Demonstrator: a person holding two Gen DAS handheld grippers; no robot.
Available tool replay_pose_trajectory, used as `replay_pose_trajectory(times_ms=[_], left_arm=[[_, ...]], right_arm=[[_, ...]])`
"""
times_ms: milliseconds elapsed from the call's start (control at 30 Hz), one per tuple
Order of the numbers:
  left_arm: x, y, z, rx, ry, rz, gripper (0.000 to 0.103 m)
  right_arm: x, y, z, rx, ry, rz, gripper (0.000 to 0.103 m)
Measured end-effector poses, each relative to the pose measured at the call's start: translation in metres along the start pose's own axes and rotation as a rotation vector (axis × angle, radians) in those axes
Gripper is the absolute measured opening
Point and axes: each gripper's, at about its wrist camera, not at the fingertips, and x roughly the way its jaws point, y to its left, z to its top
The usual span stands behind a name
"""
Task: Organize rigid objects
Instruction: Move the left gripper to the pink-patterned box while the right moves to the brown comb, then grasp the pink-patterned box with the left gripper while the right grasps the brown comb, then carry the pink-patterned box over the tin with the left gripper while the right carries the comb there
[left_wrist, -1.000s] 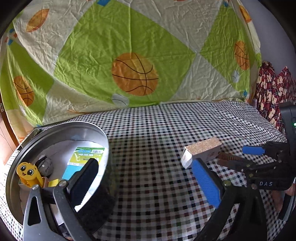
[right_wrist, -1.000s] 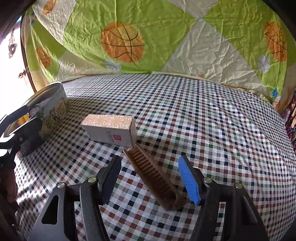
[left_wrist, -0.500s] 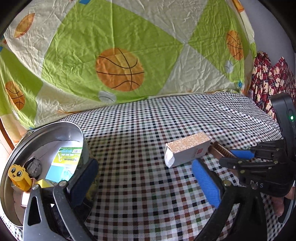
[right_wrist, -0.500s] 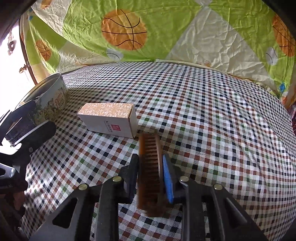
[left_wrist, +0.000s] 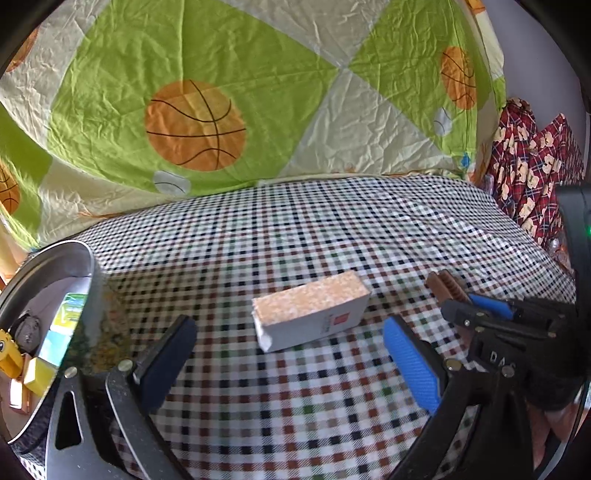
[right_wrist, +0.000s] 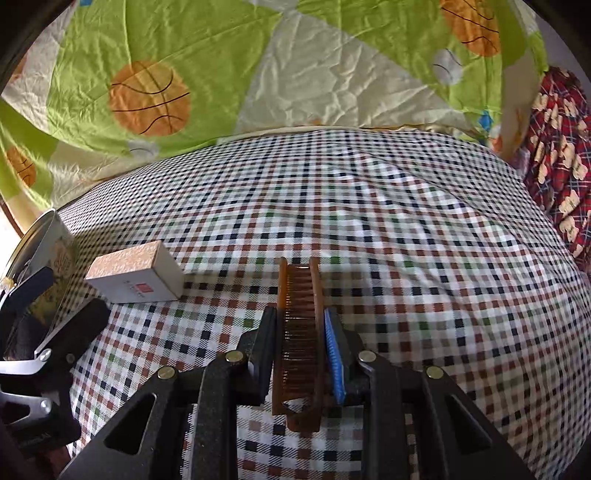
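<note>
The right gripper (right_wrist: 301, 345) is clamped on a brown comb (right_wrist: 298, 328): the black pad presses one long side and the blue pad the other, with the teeth running lengthwise between them. The comb's far end sticks out past the fingertips above the checkered tablecloth (right_wrist: 406, 240); its near end hangs below the pads, and whether it touches the cloth cannot be made out. The gripper points forward and down at the table. In the left wrist view this gripper (left_wrist: 465, 304) comes in from the right edge, only the tip of the comb (left_wrist: 445, 284) showing beyond it, and the hand behind it is cut off by the frame.

The left gripper (left_wrist: 288, 354) stands wide open with nothing between its jaws, hovering over the cloth and angled down. A small cardboard box (left_wrist: 310, 315) lies flat on the cloth just ahead of its fingertips, untouched; in the right wrist view that box (right_wrist: 136, 273) sits left of the comb.

At the far left stands a round metal tin (left_wrist: 86, 266), half cut off by the frame. Inside it are a yellow toy figure (left_wrist: 7, 356), a green-and-white packet (left_wrist: 68, 314) and other pieces too small to identify.
</note>
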Motion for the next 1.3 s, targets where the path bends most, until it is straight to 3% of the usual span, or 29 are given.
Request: replay_pose_trajectory(times_ms=[500,533,633,933,1300], left_arm=[[0.04,-0.019,0.014,-0.048,0.107,0.016,0.102],[0.041,-0.017,0.014,-0.052,0.11,0.011,0.101],[0.046,-0.012,0.015,-0.062,0.131,-0.024,0.081],[0.027,0.005,0.006,-0.035,0.089,-0.041,0.08],[-0.022,0.047,-0.01,-0.086,-0.086,0.006,0.08]], right_arm=[[-0.001,-0.007,-0.001,0.041,-0.003,0.014,0.027],[-0.001,-0.007,-0.001,0.04,-0.003,0.019,0.027],[-0.001,-0.006,-0.001,0.037,-0.007,0.021,0.027],[-0.015,-0.006,-0.002,0.045,-0.079,0.061,0.027],[-0.047,0.013,-0.009,0.052,-0.259,0.05,0.027]])
